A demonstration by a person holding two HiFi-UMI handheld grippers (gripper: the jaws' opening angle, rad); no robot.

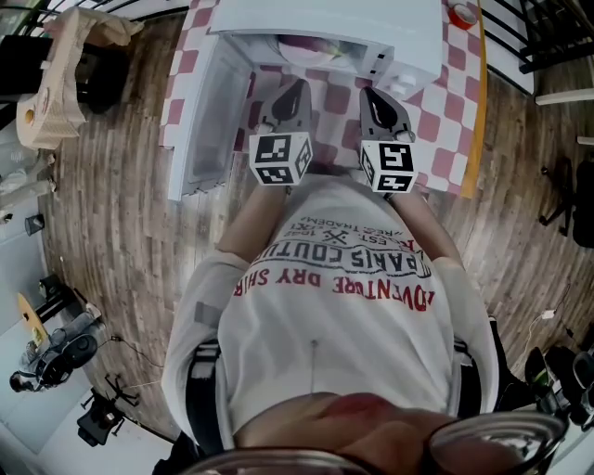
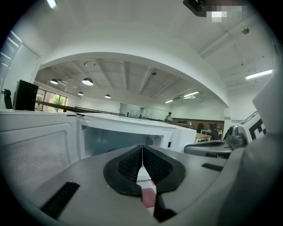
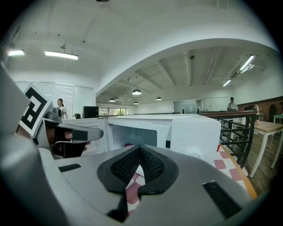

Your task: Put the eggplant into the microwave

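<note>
- Head view: left gripper (image 1: 297, 88) and right gripper (image 1: 370, 93) clenched empty, side by side before microwave (image 1: 390, 28) mouth.
- Eggplant (image 3: 128, 144) inside cavity, purple end showing.
- Door (image 1: 206, 121) swung wide left, edge near left gripper, not touching.

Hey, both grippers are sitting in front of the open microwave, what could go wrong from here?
1. The microwave door stands wide open right beside the left gripper; a sideways swing might knock it.
2. Both grippers are shut, empty and close together, so the right gripper might clip the left one when either moves.
</note>
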